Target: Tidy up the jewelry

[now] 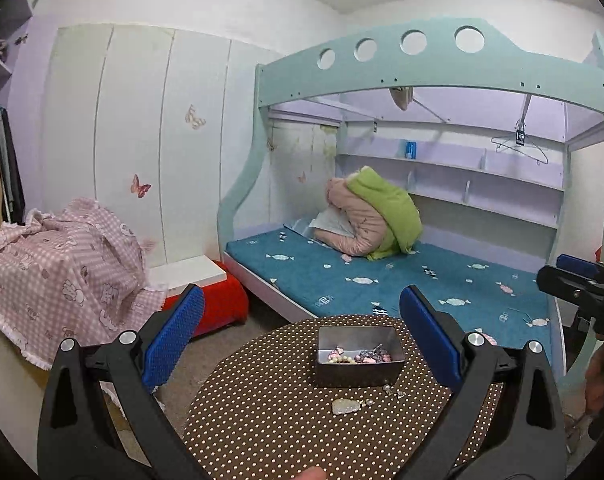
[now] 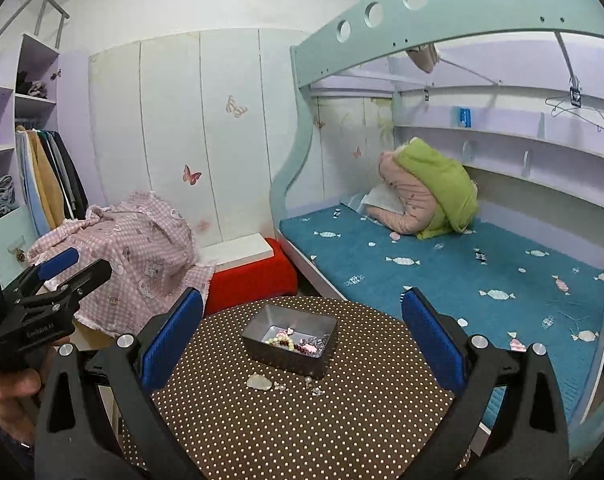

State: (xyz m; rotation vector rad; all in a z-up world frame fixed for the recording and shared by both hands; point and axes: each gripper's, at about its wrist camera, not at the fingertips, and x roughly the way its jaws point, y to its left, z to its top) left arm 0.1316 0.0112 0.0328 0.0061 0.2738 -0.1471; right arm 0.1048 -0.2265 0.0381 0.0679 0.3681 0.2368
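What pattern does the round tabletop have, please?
Brown round tabletop: small white polka dots, clearest in the right wrist view.

open dotted worktop [image 2: 302, 432] in front, metal tray [image 2: 289, 346] standing mid-surface, small loose jewelry pieces [image 2: 285, 384] scattered just before it, bed [image 2: 482, 280] close behind

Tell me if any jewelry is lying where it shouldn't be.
Yes. A pale pendant-like piece and a few small beads lie loose on the dotted table, just in front of the metal box, which already holds the other jewelry. Both grippers are open and empty.
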